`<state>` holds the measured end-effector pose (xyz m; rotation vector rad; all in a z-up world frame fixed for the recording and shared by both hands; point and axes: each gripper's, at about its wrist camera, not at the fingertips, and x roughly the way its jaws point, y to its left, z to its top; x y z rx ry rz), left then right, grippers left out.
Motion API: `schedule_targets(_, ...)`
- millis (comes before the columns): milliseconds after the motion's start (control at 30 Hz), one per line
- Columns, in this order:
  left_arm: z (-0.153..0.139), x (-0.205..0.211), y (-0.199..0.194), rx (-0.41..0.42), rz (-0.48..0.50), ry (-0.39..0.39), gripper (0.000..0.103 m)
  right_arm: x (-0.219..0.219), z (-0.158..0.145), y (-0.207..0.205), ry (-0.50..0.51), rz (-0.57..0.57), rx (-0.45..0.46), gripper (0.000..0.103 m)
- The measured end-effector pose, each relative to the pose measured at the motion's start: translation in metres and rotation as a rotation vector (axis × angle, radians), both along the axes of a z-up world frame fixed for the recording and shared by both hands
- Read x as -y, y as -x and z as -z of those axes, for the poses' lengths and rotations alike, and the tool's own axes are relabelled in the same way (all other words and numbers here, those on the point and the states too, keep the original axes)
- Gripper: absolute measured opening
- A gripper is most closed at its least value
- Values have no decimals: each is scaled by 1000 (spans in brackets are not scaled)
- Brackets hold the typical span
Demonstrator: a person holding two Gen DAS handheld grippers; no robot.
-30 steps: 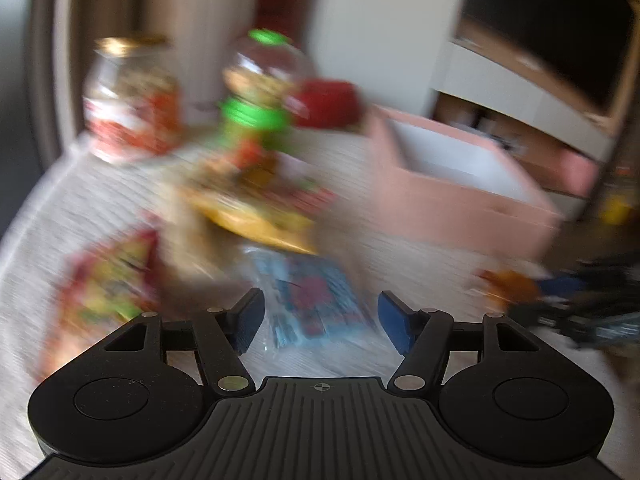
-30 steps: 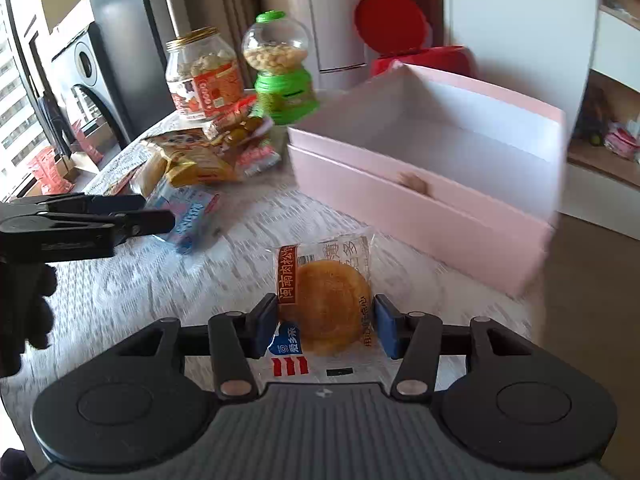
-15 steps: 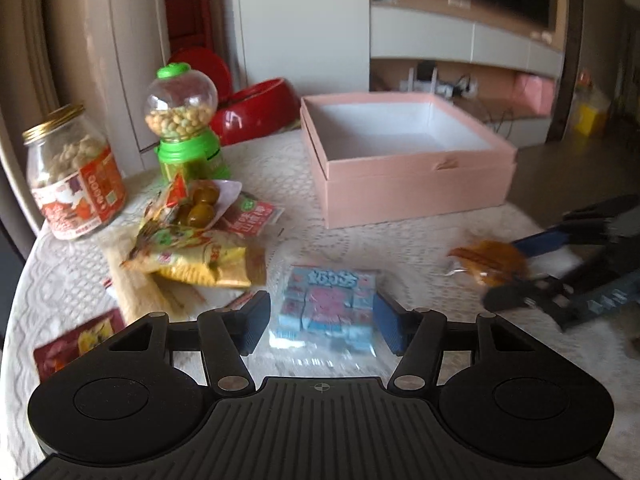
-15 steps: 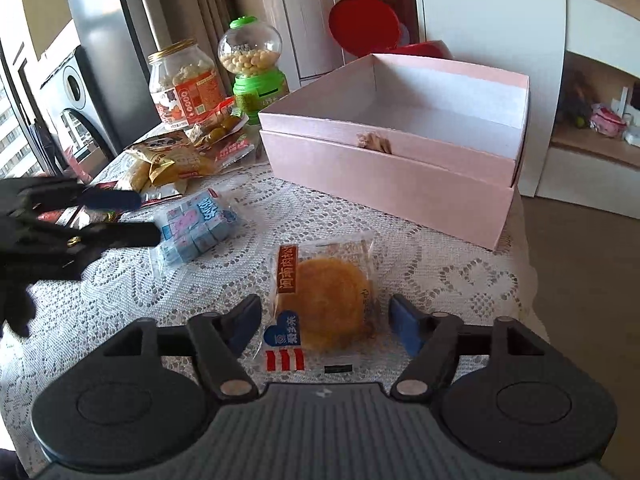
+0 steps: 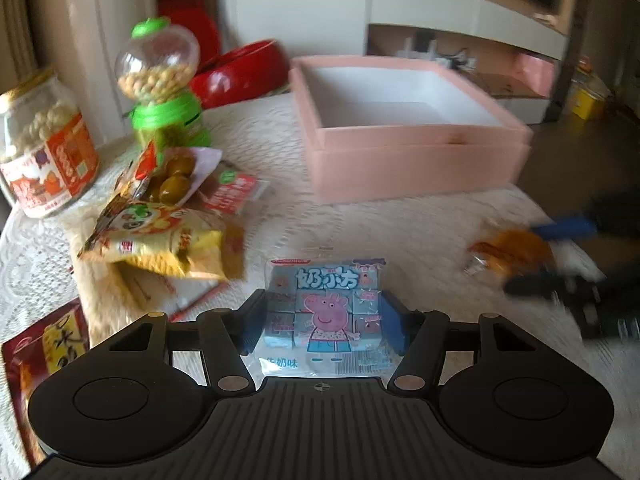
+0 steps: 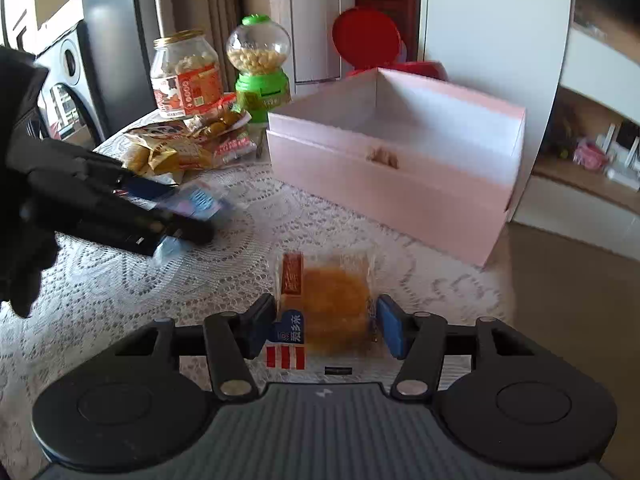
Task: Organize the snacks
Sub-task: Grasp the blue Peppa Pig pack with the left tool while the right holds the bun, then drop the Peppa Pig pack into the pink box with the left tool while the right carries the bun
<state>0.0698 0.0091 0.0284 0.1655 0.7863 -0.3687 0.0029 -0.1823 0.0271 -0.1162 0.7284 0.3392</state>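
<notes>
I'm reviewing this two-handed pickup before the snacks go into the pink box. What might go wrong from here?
The right claw is closing on the wrapped cake; squeezing may crush it. The left claw straddles the slippery blue candy bag, which might slide out. Both heading for the pink box may collide.

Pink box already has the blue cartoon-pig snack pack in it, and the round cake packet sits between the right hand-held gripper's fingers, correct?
Not quite. The pink box is empty in the right wrist view. The blue cartoon-pig snack pack lies on the tablecloth between the fingers of the left hand-held gripper, as the left wrist view shows. The round cake packet does sit between the fingers of the right hand-held gripper.
</notes>
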Motion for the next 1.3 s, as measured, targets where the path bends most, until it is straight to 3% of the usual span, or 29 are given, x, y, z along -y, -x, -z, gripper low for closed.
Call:
schedule_targets(133,-34,3,31,69,28,55,65,7,-23,22,13,-3,53,52)
schedule_targets(167,-50,4,33,98,38,89,65,10,-28,27,6,-10,63,39)
schedule_targets(200,-66,7,33,125,49,113,65,12,-34,32,-1,-20,78,33)
schedule_targets(333,-113,22,5,189,67,171,65,15,-50,41,-10,-35,122,31)
schedule_targets(433,-124,32,-34,182,46,250,66,17,-50,44,-7,-42,121,35)
schedule_targets(533,-108,44,-90,61,61,365,68,22,-38,40,-30,-44,77,69)
schedule_targets(567,-100,50,-107,31,56,357,67,22,-32,39,-29,-30,69,74)
schedule_targets(667,-82,59,-127,71,-16,257,62,20,-12,27,-22,24,-11,74)
schedule_targets(733,-78,47,-121,81,-31,303,62,19,1,24,-24,35,-61,72)
schedule_targets(800,-74,27,-108,76,-53,359,62,17,10,26,-1,26,-88,65)
schedule_targets(833,-73,19,-98,81,-59,370,62,16,10,29,21,16,-69,55)
schedule_targets(933,-66,-3,-68,107,-80,376,62,12,2,33,35,-16,-59,54)
schedule_targets(1067,-55,-31,-35,122,-134,415,62,15,-32,29,-25,-30,-4,54)
schedule_targets(1200,-46,-49,-15,123,-192,406,62,11,-94,-6,-22,12,153,54)
schedule_targets(1233,-44,-52,-10,120,-196,406,62,10,-107,-24,-22,35,184,56)
schedule_targets(1300,-42,-54,-4,115,-197,402,62,8,-128,-67,-40,71,195,74)
